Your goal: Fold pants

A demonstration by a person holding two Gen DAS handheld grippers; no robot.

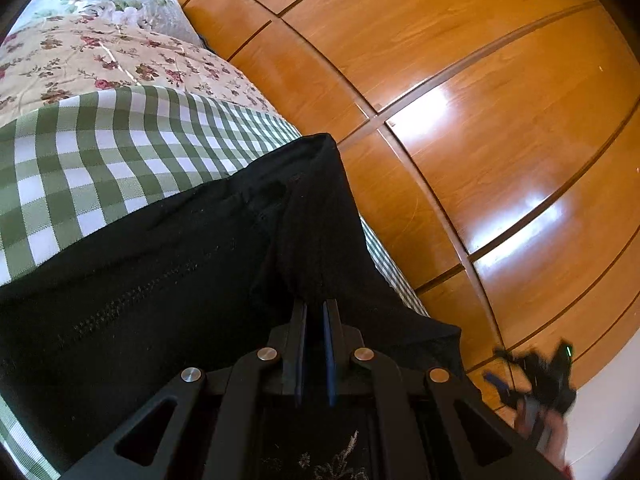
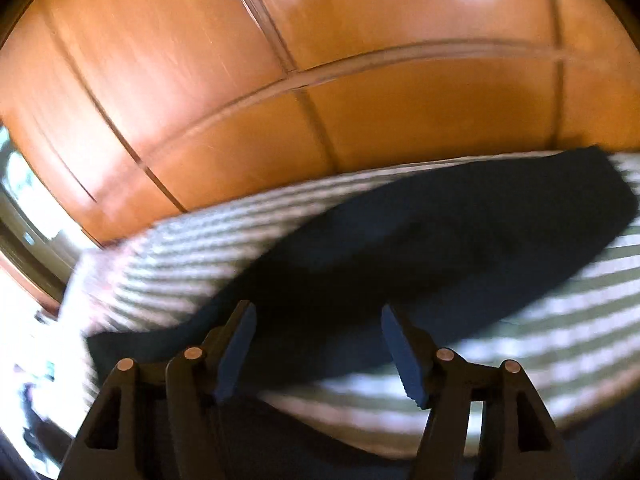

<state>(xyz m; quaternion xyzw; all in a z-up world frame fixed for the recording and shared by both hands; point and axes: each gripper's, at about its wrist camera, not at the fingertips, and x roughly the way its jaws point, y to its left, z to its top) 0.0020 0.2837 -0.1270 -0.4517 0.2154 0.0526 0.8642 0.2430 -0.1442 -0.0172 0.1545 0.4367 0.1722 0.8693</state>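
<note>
Black pants (image 1: 168, 280) lie spread across a bed covered by a green-and-white checked sheet (image 1: 92, 168), one dark leg reaching toward the bed's far edge beside a wall of glossy wooden wardrobe doors (image 1: 480, 100).

The left gripper (image 1: 315, 308) has its 2 blue-padded jaws drawn nearly together, pinching a raised ridge of the black fabric near that far edge; the cloth rises in a fold to the fingertips and drapes away on both sides. Lines of stitching run along the pants to the left of the gripper.

Toward the head of the bed, a floral quilt (image 1: 88, 56) overlaps the checked sheet, with a pale flowered pillow (image 1: 120, 0) behind it in the upper left corner of the left wrist view.

The right gripper (image 2: 318, 320) stands with its jaws well apart and nothing pressed between the blue pads (image 2: 404, 356). It hangs above a band of the black pants (image 2: 440, 240) that crosses the checked sheet (image 2: 560, 300) diagonally, its far end lying at the bed's edge by the wardrobe doors (image 2: 240, 80). The right wrist view is blurred, so whether the fingertips touch the fabric cannot be told.

The same right gripper (image 1: 532, 376) shows as a dark smear at the lower right of the left wrist view, off the side of the bed, against the wardrobe doors.
</note>
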